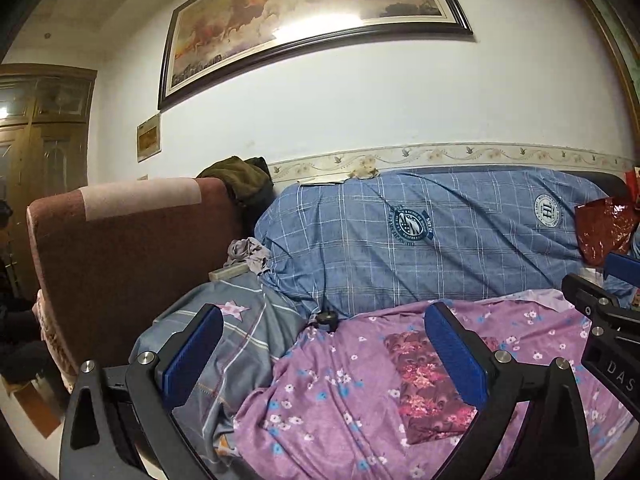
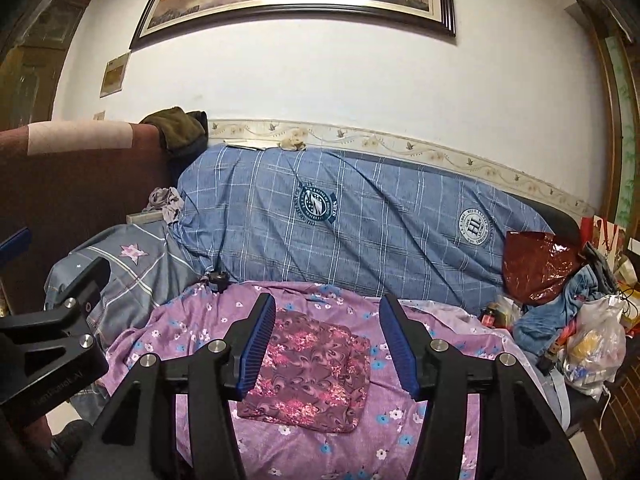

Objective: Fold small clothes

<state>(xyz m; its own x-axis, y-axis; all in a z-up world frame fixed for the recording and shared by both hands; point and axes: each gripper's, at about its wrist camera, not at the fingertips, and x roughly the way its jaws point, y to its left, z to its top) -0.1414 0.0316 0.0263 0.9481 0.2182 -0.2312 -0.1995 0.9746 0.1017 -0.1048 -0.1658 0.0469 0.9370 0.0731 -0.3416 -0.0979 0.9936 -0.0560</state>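
The folded maroon floral garment (image 2: 310, 372) lies flat on the purple flowered sheet (image 2: 400, 440), just in front of the blue checked quilt (image 2: 360, 216). The right gripper (image 2: 327, 342) hangs above the garment, jaws parted and empty. The left gripper (image 1: 328, 356) is also spread wide and holds nothing, the garment beside its right pad (image 1: 456, 352)

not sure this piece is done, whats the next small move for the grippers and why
Probably back both away and go for another garment. The maroon floral cloth already lies as a flat folded square on the purple floral sheet, and both the right hand-held gripper and the left hand-held gripper are open, holding nothing.
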